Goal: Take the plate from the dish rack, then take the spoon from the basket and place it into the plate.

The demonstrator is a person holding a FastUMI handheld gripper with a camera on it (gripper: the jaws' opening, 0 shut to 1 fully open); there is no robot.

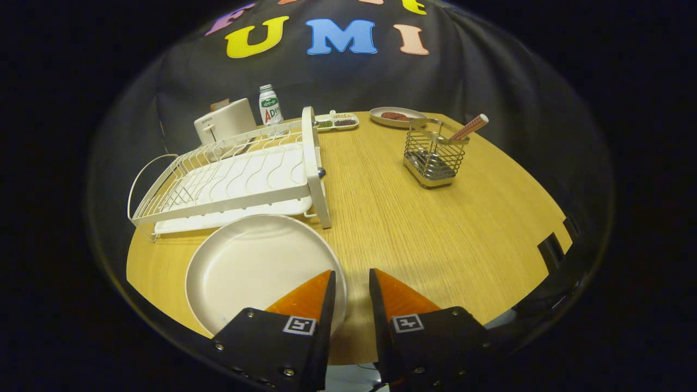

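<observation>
— Where is the plate (256,267)?
— On the table (435,234), in front of the dish rack (228,174). The gripper (351,286) is narrowly open, holding nothing.
— And the spoon (463,130)?
— It stands in the basket (434,155), handle up, easy to grasp.

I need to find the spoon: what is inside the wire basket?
A striped handle sticks up from the wire basket. Its lower end is unclear behind the wires. The hand-held gripper is open, far away.

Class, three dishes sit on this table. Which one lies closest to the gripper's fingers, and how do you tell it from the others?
The big empty white plate, lying in front of the dish rack, partly behind one finger of the open gripper. The brown-topped plate and the divided dish sit at the table's far edge.
</observation>
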